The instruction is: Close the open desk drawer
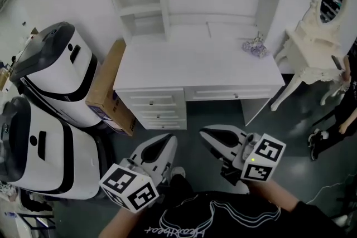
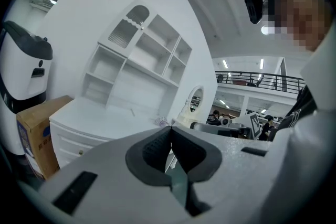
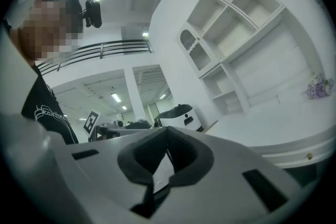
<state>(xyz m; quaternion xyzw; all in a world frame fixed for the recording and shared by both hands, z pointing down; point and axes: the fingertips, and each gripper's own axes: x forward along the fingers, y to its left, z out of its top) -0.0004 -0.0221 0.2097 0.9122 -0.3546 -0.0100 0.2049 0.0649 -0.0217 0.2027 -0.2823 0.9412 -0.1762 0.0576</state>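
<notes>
Drawer (image 1: 231, 92): sits under the top of the desk (image 1: 195, 61), centre of the head view, above both grippers. Looks barely out, if out at all; cannot be called open for certain from here. Probably runs light and stiff on its slides, with a hard painted front, somewhat slick. Calls for a flat push on the middle of the front, square to it, not a pinch. Shows left gripper (image 1: 169, 143) and right gripper (image 1: 207, 133) at lower centre, well apart from the desk, fingers pressed together on nothing.
</notes>
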